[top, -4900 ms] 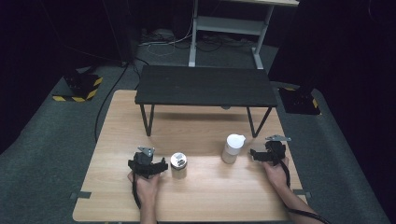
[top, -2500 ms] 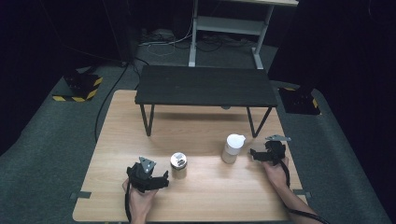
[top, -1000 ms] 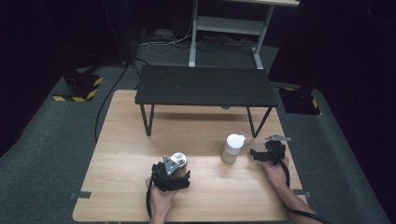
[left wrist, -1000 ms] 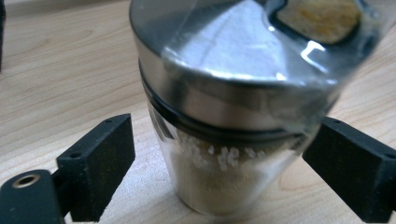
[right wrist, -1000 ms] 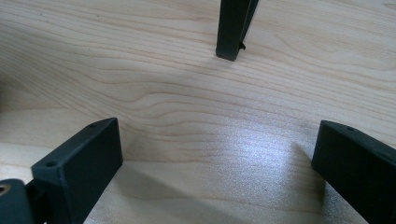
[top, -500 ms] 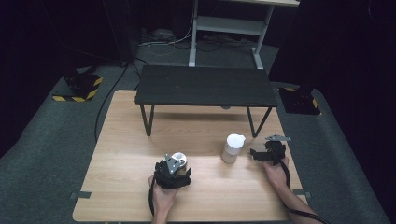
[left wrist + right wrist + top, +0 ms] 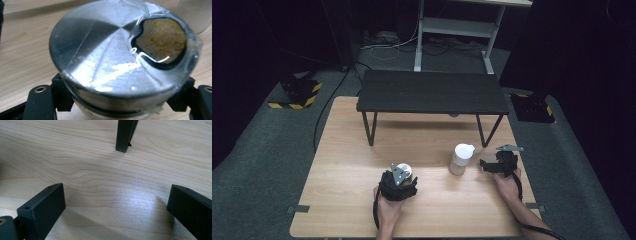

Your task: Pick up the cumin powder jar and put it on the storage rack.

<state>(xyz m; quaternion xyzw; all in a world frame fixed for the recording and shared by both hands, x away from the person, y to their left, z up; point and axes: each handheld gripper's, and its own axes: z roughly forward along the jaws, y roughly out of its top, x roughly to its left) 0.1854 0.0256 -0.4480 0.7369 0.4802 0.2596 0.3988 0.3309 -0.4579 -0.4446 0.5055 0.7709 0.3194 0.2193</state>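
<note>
Our left tongs [image 7: 401, 176] had just been closing and clenched the upright steel-lidded jar [image 7: 120, 57] on the counter [image 7: 342, 165], its axis vertical between the jaws. Our right tongs [image 7: 115, 212] rested released, well apart.

A small round jar with a brushed metal lid [image 7: 105, 50] is standing upright on the wooden table's near half, left of centre [image 7: 406, 171]. Clear film or tape is lying across the lid, wrinkling and catching the light. A dark-rimmed opening near the lid's edge is showing brownish-yellow, grainy contents [image 7: 161, 40]. Below the lid a pale body is just showing. The jar is sitting well apart from the white-capped bottle [image 7: 461, 159] standing to its right.
</note>
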